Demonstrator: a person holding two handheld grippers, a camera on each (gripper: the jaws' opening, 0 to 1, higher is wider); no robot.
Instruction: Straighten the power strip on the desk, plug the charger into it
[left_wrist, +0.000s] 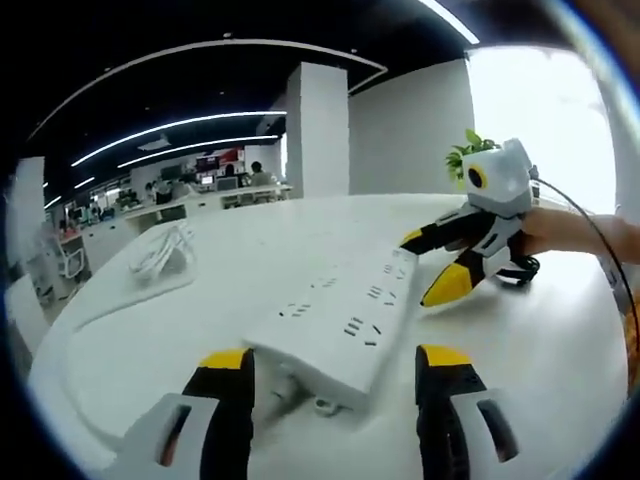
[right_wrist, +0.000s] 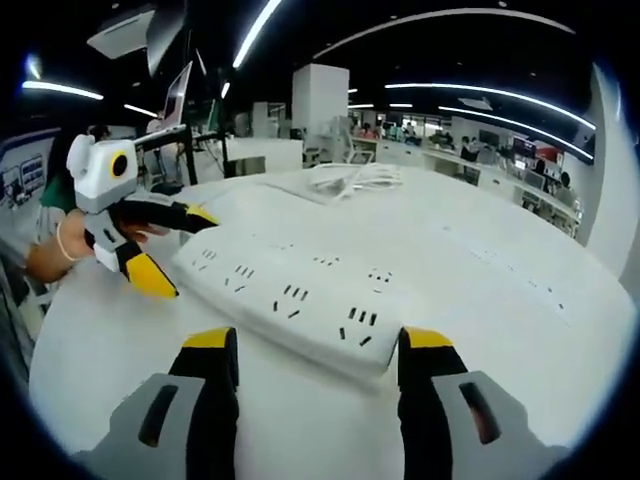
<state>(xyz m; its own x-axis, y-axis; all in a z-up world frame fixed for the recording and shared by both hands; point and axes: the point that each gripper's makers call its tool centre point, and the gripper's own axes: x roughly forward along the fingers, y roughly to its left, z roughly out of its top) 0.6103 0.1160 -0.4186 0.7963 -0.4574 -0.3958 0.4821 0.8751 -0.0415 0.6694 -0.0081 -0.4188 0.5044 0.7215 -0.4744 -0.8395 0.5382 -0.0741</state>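
On the white tabletop (left_wrist: 560, 330), your power strip (left_wrist: 335, 322) lies between both grippers: left gripper (left_wrist: 335, 365) jaws spread at one end, right gripper (right_wrist: 318, 345) jaws spread, seemingly untouching, at the other.

1. Left gripper (left_wrist: 333, 372): jaws spread wide apart, yellow-tipped, pointing forward and gripping nothing.
2. Right gripper (right_wrist: 318, 355): jaws likewise wide apart, gripping nothing.
3. A hand (right_wrist: 52, 255) holds the left gripper from behind.
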